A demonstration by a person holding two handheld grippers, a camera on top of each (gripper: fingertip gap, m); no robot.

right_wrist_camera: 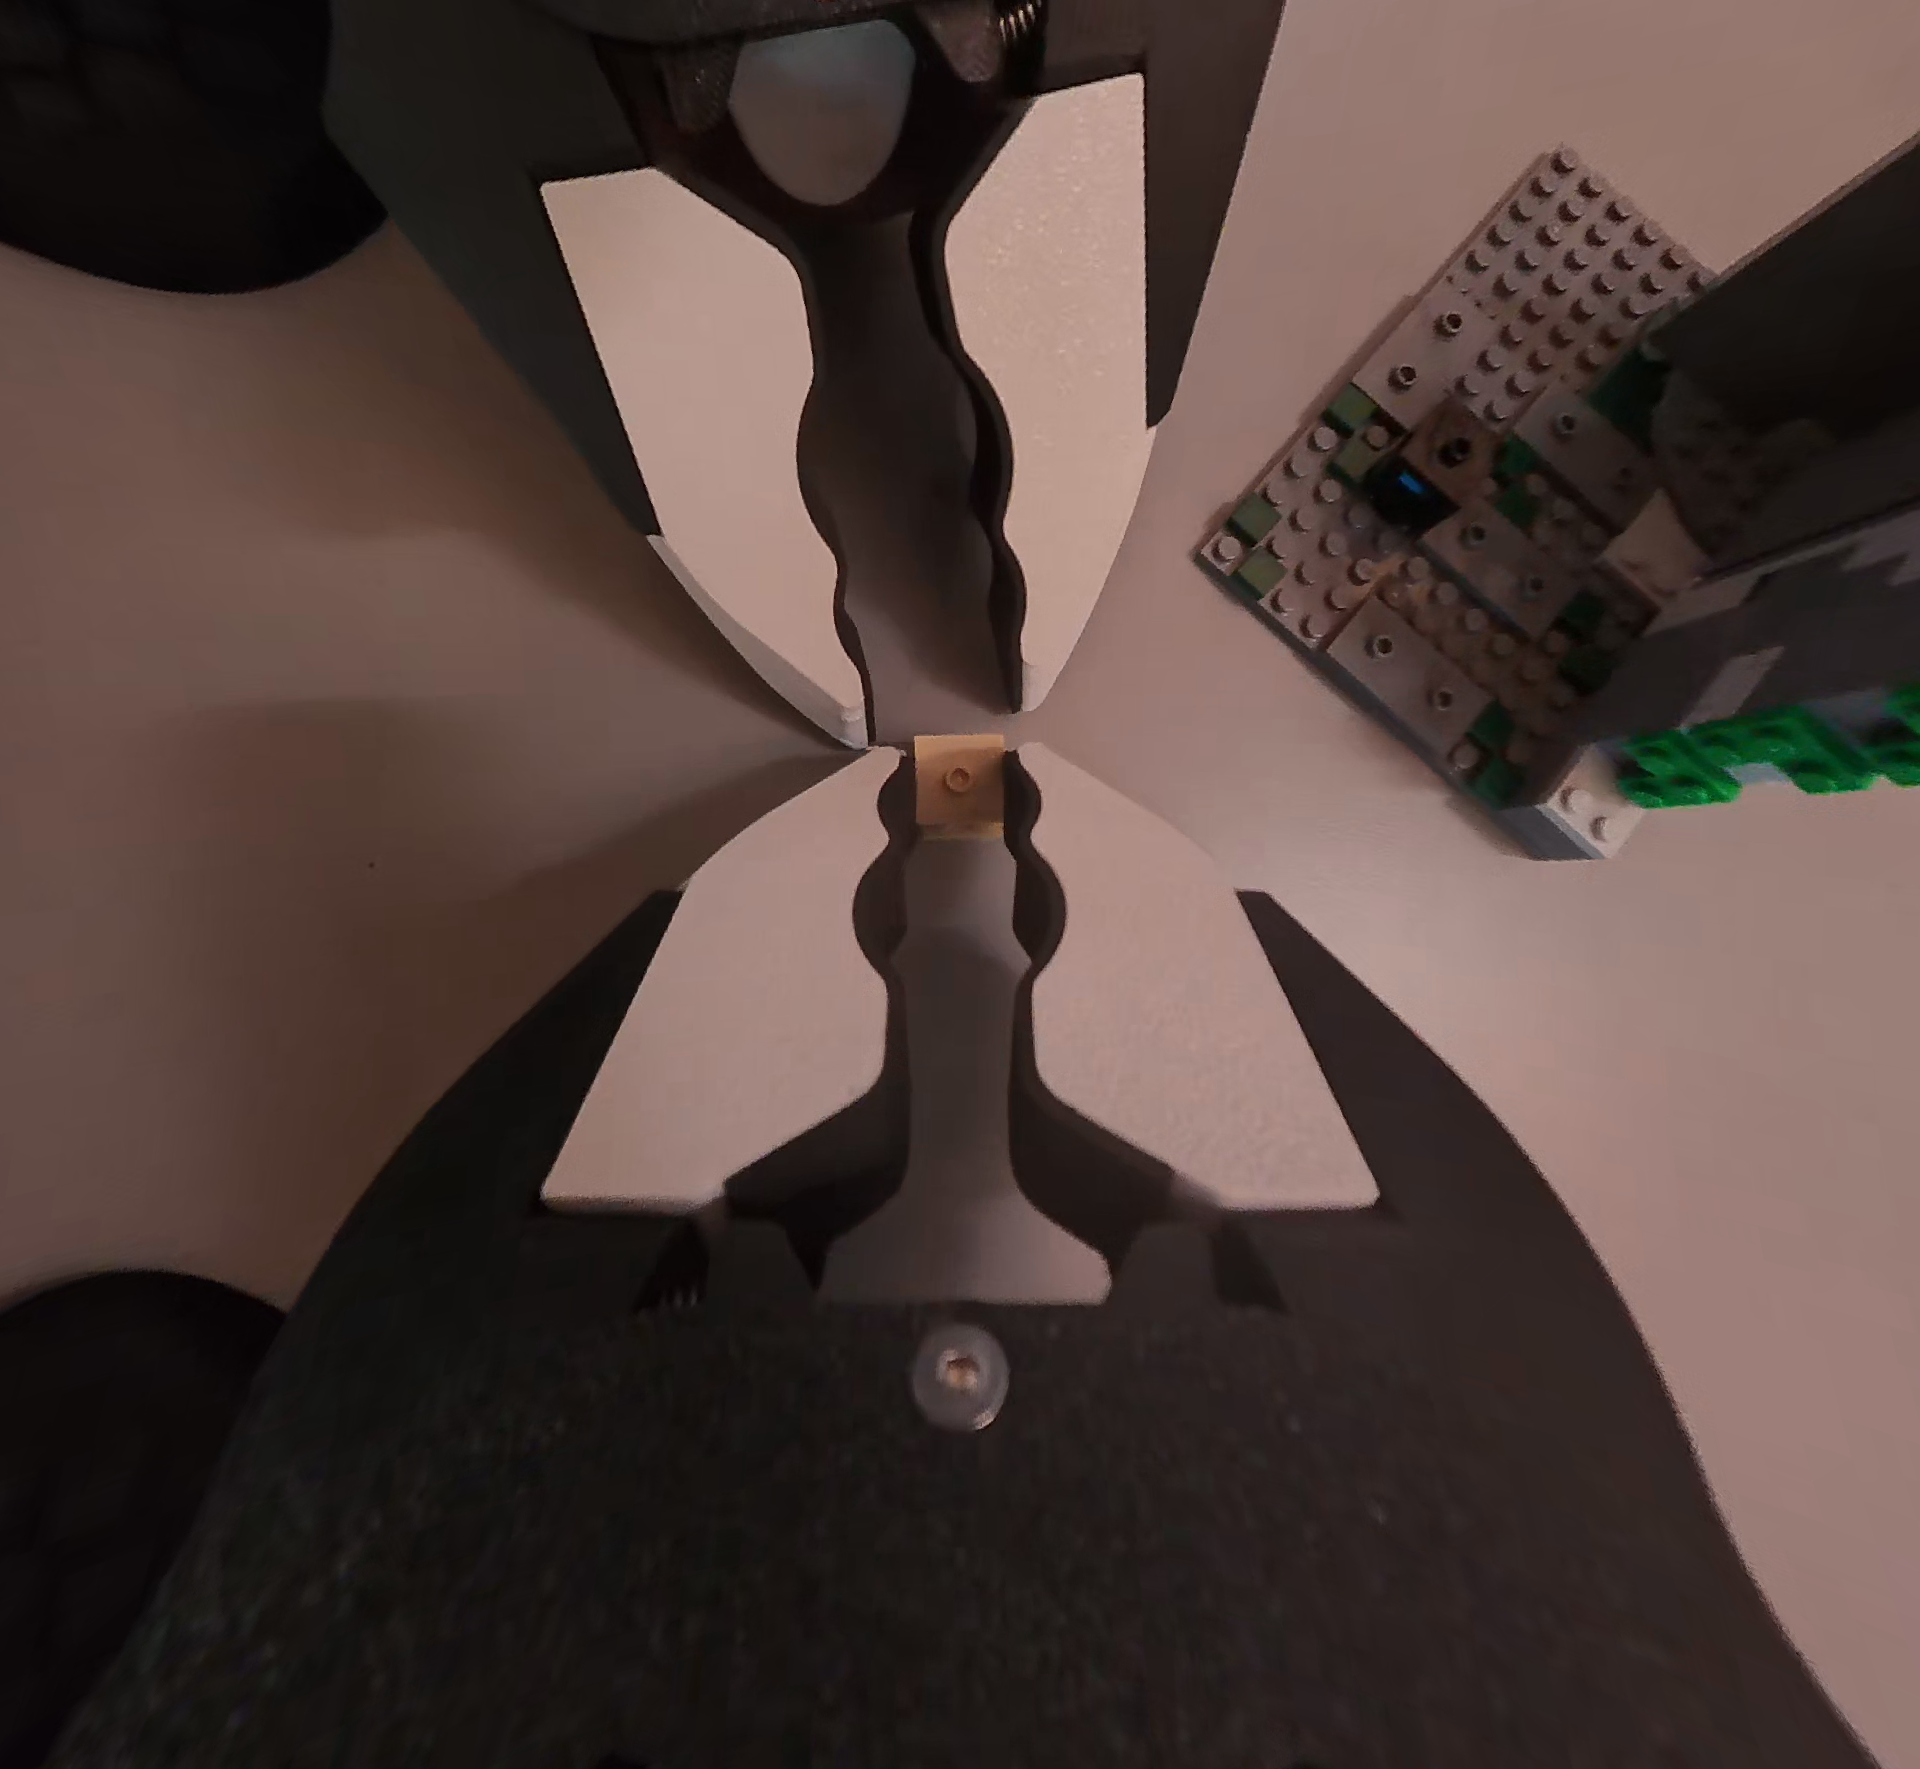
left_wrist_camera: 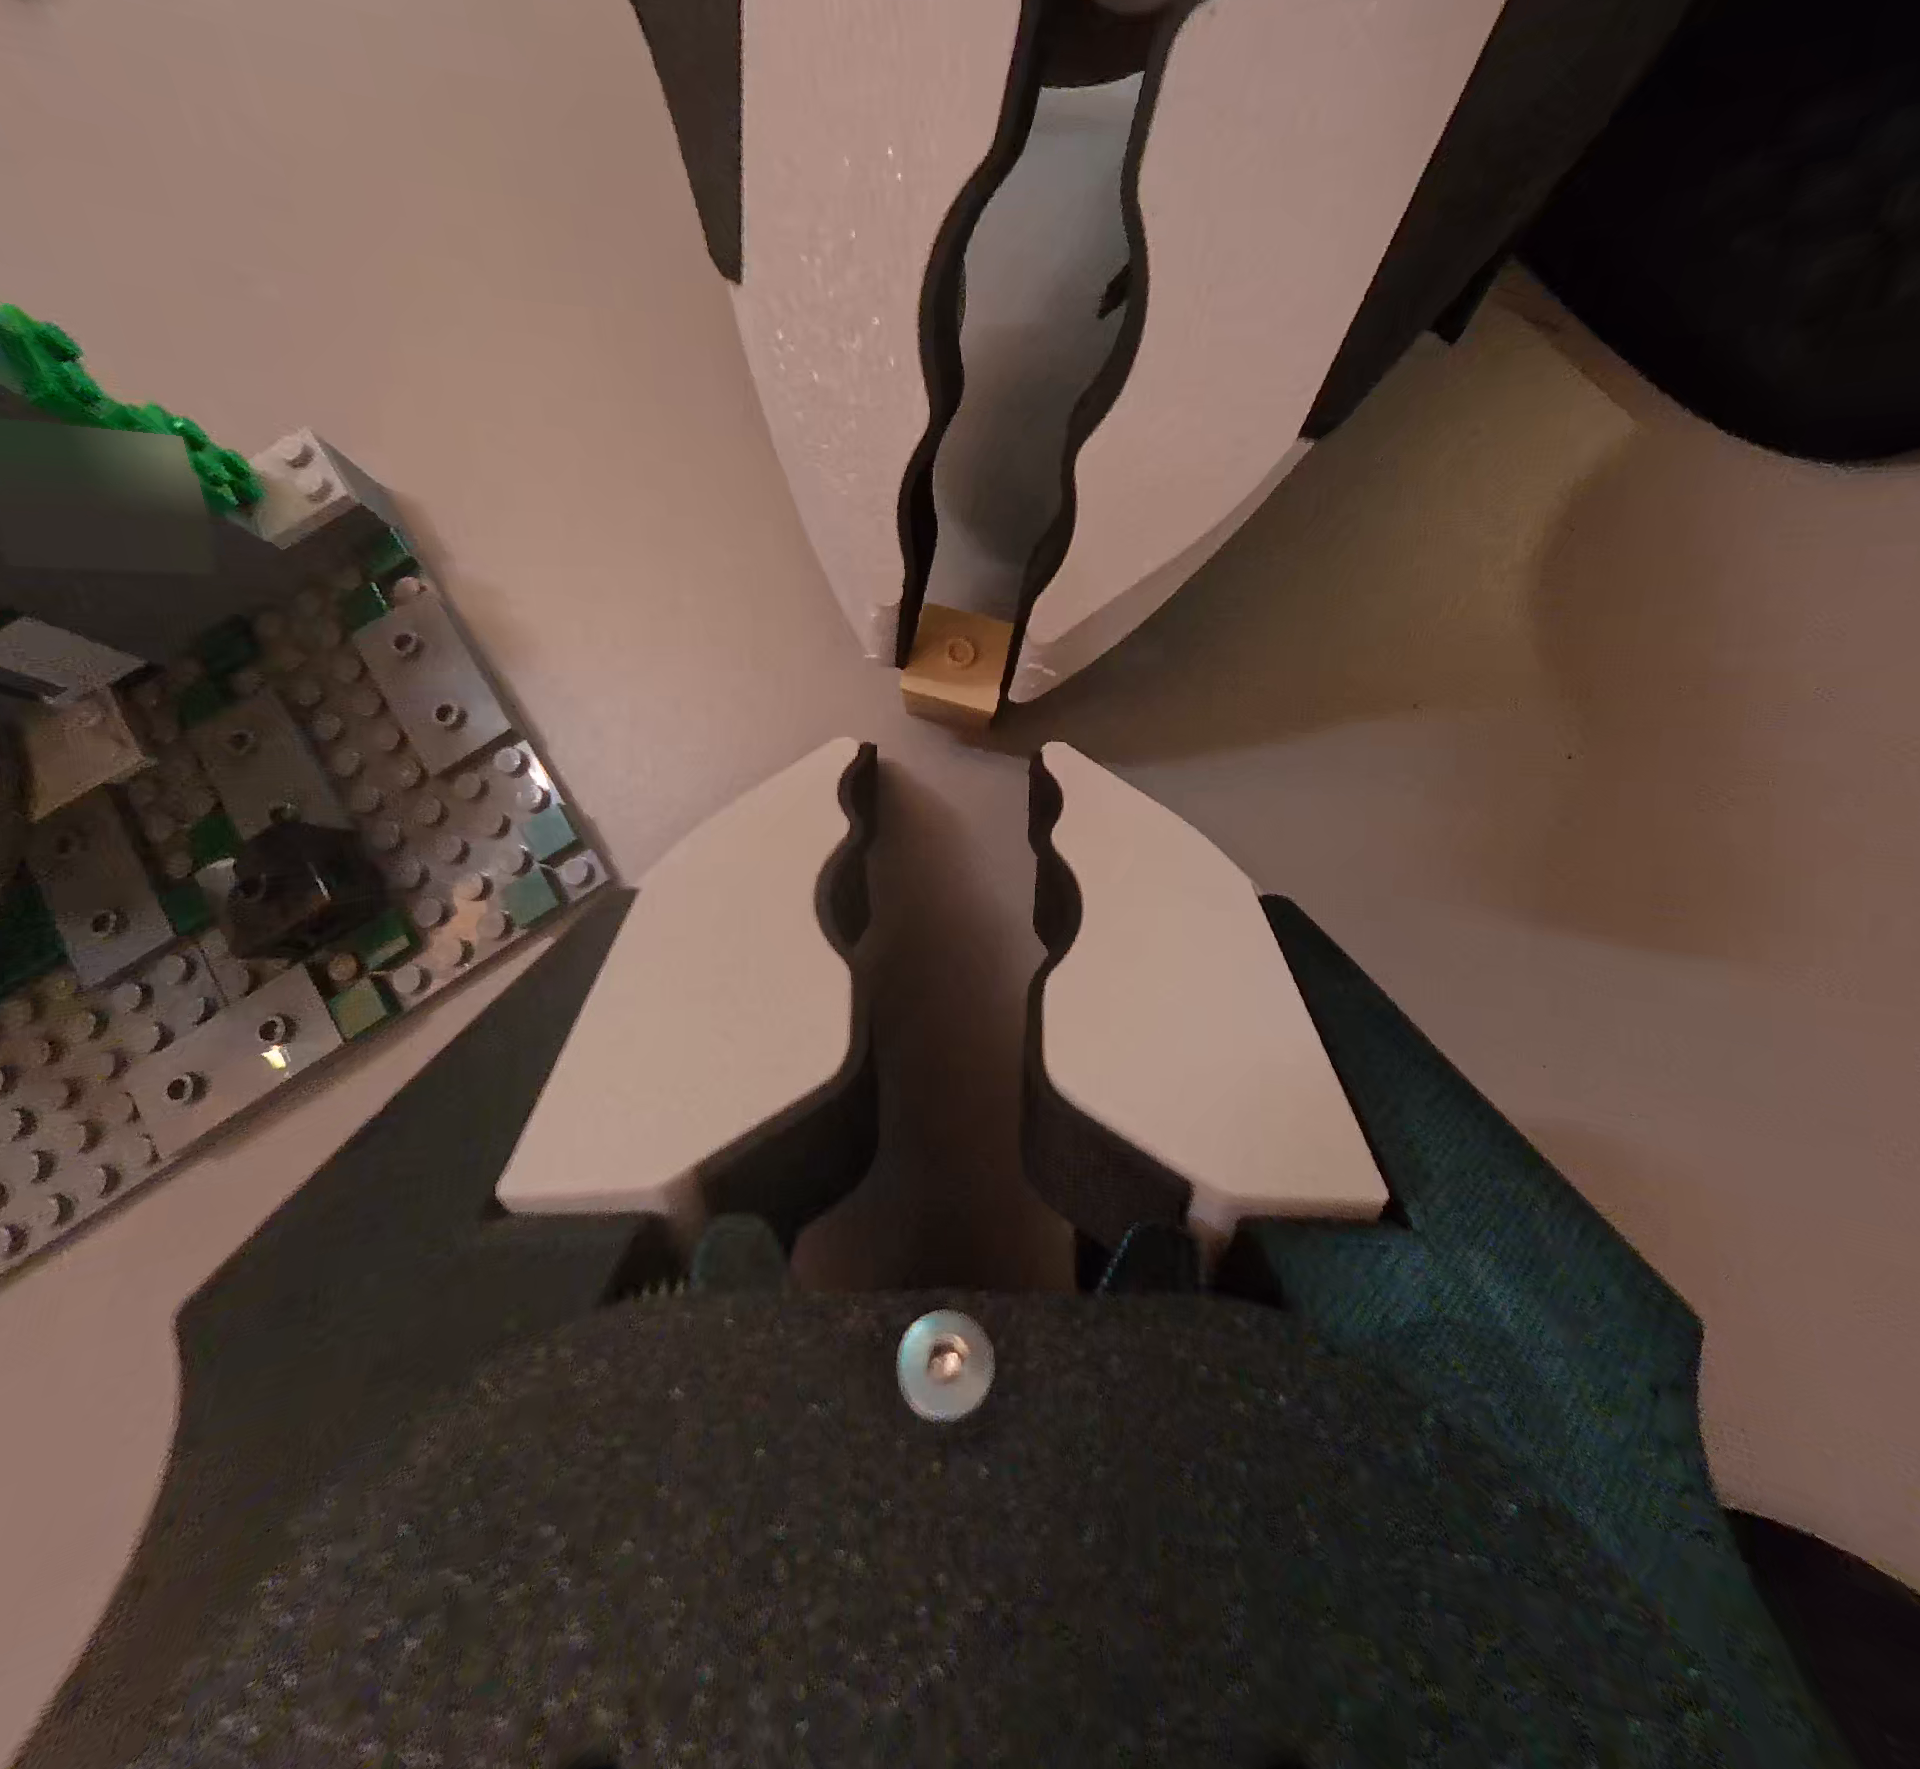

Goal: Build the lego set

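Observation:
A small tan one-stud brick [right_wrist_camera: 958,789] is pinched between the tips of my right gripper [right_wrist_camera: 958,800], just above the white table. In the left wrist view the brick [left_wrist_camera: 956,670] shows at the tips of the right gripper [left_wrist_camera: 958,680], which comes in from the top. My left gripper [left_wrist_camera: 951,763] is open and empty, tip to tip with the right one, its tips just short of the brick. It also shows in the right wrist view [right_wrist_camera: 940,717]. The grey studded lego build [left_wrist_camera: 260,836] lies to the side [right_wrist_camera: 1455,524].
The build carries grey tiles, a dark tall wall [right_wrist_camera: 1766,472] and bright green leaf pieces [left_wrist_camera: 104,400] [right_wrist_camera: 1766,763]. A dark round object [left_wrist_camera: 1766,161] sits on the white table [left_wrist_camera: 1558,784] beyond the grippers [right_wrist_camera: 156,57]. Another dark shape [right_wrist_camera: 104,1459] is near my right gripper's base.

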